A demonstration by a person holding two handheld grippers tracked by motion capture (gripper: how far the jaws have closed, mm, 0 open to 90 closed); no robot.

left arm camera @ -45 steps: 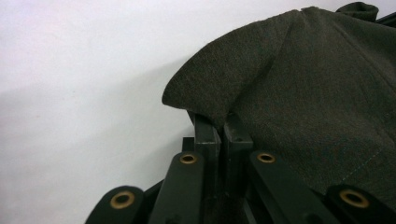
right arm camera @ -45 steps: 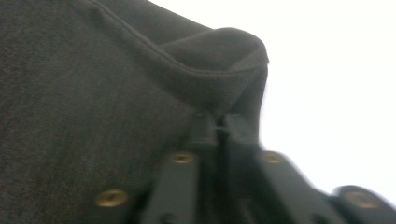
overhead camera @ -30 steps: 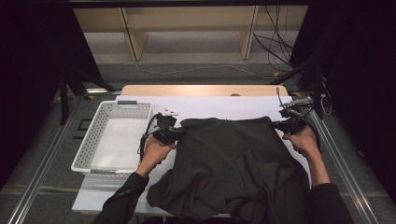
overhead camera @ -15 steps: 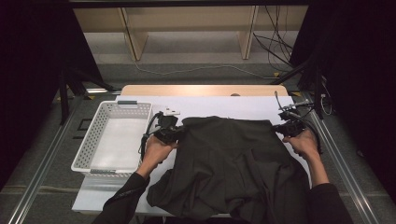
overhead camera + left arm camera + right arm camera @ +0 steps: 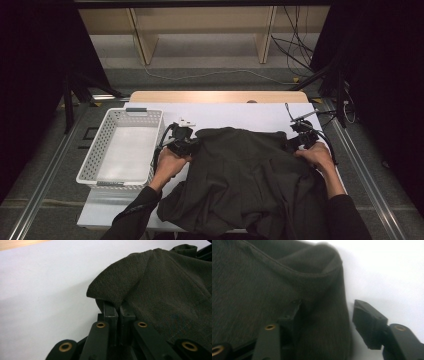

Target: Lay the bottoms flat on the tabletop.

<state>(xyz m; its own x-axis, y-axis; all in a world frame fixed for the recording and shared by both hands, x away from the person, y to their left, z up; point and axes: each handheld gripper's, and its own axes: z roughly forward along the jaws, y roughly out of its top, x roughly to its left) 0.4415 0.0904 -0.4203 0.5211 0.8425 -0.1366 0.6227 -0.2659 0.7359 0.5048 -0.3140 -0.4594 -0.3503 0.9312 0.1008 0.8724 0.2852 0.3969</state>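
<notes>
A dark grey garment (image 5: 250,180) lies spread over the white table (image 5: 240,112), its near part hanging over the front edge. My left gripper (image 5: 187,145) is at the garment's far left corner. In the left gripper view the left gripper (image 5: 116,306) is shut on a folded edge of the garment (image 5: 170,290). My right gripper (image 5: 299,142) is at the far right corner. In the right gripper view the right gripper (image 5: 329,305) is open, with its jaws well apart. A fold of the garment (image 5: 262,277) lies between them and drapes over the left jaw.
A white slotted basket (image 5: 95,150) sits on the table's left side, close to my left hand. A wooden strip (image 5: 215,96) runs along the table's far edge. Cables (image 5: 320,120) trail by the right gripper. Bare white table lies beyond the garment.
The right gripper has shifted slightly toward the person and inward along the garment's corner. The left gripper and the garment have hardly moved.
</notes>
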